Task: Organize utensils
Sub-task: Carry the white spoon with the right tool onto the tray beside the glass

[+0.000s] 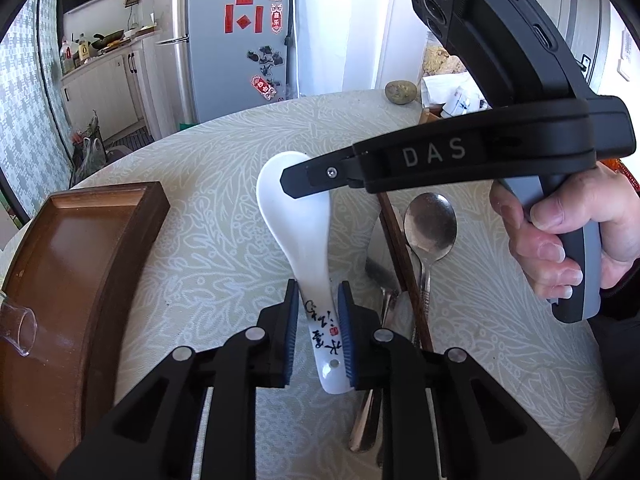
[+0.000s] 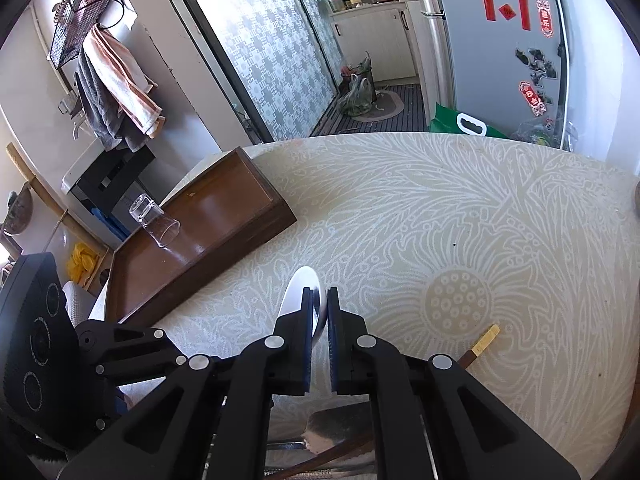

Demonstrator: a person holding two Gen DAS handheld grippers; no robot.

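Observation:
A white ceramic spoon (image 1: 296, 216) with black writing on its handle is held over the patterned table. My left gripper (image 1: 319, 312) is shut on its handle. My right gripper (image 2: 319, 312) is shut on the bowl end of the same spoon (image 2: 298, 292); in the left wrist view its finger (image 1: 308, 176) lies across the bowl. A metal spoon (image 1: 430, 226), wooden chopsticks (image 1: 400, 240) and other cutlery lie on the table to the right. A brown wooden tray (image 1: 80, 240) sits at the left.
A clear glass (image 2: 154, 220) lies on its side in the tray (image 2: 224, 216). One chopstick tip (image 2: 484, 338) shows right of my right gripper. A fridge (image 1: 240, 40) stands behind the round table (image 1: 224, 152). A stone and packets sit at the table's far edge.

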